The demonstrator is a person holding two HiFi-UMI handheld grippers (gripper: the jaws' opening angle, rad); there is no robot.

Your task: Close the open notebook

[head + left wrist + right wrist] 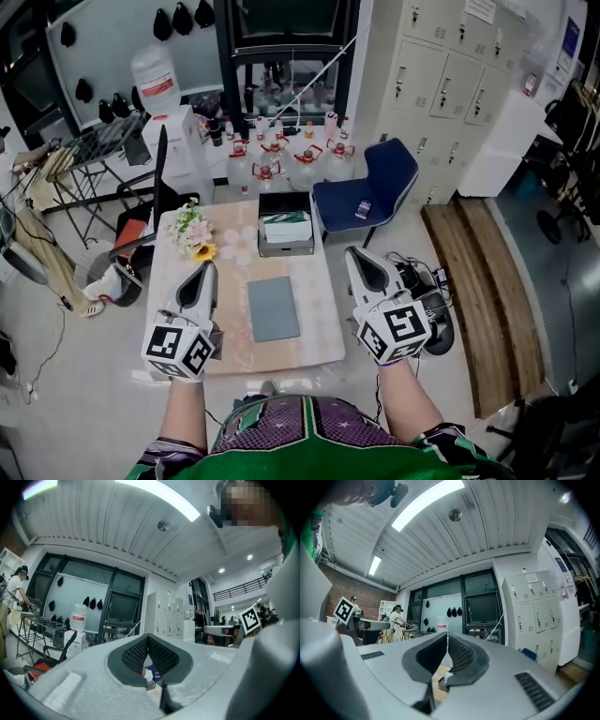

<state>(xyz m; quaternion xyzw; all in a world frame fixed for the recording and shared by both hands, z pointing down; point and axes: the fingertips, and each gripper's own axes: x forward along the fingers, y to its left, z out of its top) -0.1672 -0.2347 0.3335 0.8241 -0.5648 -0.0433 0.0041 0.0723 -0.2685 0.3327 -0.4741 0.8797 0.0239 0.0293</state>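
The notebook [273, 307] lies flat on the low table [309, 349] with its grey cover up, closed. My left gripper [207, 270] hovers over the table's left side, to the left of the notebook and apart from it. My right gripper [355, 254] hangs past the table's right edge, also clear of the notebook. In the left gripper view the left gripper [148, 637] has its ribbed pads meeting at the tips, with nothing between them. In the right gripper view the right gripper [446, 636] is likewise shut on nothing. Both gripper views look level across the room, and neither shows the notebook.
A bunch of flowers [192, 234] lies at the table's far left. A dark box [286, 230] holding a book stands at the far edge. Behind it are a blue chair [370, 192] and several water jugs [281, 161]. Wooden planks [487, 281] lie on the floor at right.
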